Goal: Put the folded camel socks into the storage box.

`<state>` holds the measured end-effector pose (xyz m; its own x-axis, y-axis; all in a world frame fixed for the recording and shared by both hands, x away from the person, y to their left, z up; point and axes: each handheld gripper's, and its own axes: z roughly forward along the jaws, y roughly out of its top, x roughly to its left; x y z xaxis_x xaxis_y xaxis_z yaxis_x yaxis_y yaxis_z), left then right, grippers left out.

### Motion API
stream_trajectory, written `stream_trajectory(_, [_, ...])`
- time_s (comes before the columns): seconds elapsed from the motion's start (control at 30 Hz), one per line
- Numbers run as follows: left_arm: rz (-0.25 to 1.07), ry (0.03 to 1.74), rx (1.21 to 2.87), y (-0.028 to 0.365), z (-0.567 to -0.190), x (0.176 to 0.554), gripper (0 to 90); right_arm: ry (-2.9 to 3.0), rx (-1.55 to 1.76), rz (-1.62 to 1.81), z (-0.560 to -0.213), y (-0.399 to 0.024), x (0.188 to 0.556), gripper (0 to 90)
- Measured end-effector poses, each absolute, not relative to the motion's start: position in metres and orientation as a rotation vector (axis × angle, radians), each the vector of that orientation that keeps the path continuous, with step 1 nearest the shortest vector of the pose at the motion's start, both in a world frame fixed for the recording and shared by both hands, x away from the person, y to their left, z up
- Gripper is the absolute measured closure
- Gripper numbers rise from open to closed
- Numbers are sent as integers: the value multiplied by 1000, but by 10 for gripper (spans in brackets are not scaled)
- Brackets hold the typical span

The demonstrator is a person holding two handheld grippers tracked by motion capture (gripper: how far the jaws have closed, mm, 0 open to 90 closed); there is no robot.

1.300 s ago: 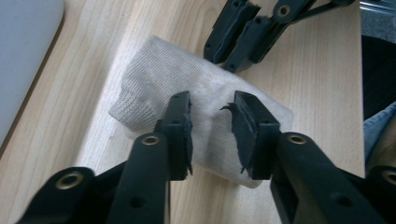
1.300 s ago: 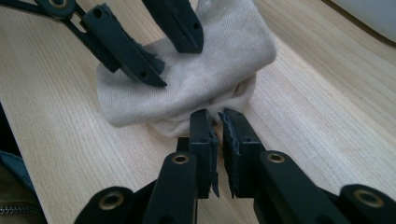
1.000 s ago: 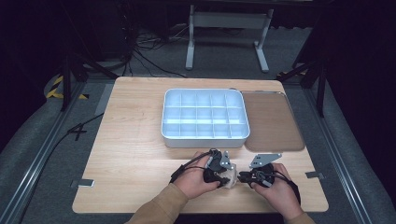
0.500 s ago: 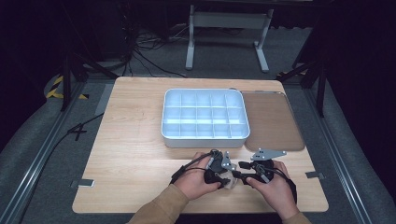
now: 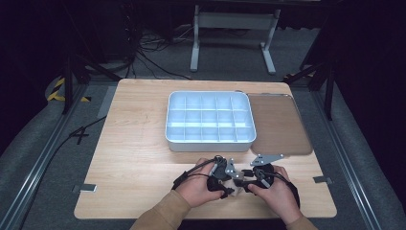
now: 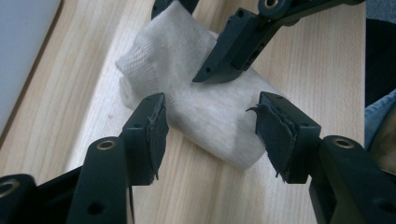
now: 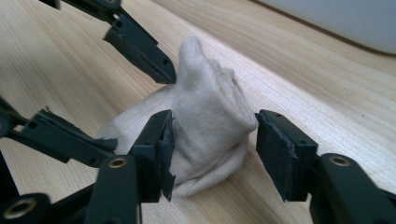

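A white knitted cloth [image 6: 205, 107], rolled like a sock, lies on the wooden table near its front edge. My left gripper [image 6: 210, 126] is open, its pads either side of the cloth's near end. My right gripper [image 7: 212, 140] is open too and straddles the cloth [image 7: 205, 116] from the other end, with its left pad against the fabric. In the high view both hands meet at the front middle, the left gripper [image 5: 229, 187] and right gripper [image 5: 243, 178] pointing at each other over the cloth [image 5: 235, 184].
A white tray [image 5: 209, 140] divided into several compartments stands mid-table just beyond the hands. A flat brown lid [image 5: 277, 124] lies to its right. Bare wood [image 5: 134, 143] spreads out on the left.
The right hand has slid its gripper a little left, closer to the left gripper, so both sets of jaws now meet over the cloth. The left hand has hardly moved.
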<state>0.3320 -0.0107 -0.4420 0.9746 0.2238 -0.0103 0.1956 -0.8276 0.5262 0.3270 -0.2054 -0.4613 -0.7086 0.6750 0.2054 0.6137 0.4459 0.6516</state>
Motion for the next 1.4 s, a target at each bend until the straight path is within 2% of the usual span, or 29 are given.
stream_trajectory(0.37, [73,315,2589,2,-440,330,422,2663,1221,1140,-467,-204,336,464])
stream_trajectory(0.83, [98,399,2577,26,-433,332,425,2747,1199,1193,-466,-198,339,718])
stream_trajectory(1.4, [142,452,2570,67,-427,325,429,2753,1183,1161,-457,-196,338,772])
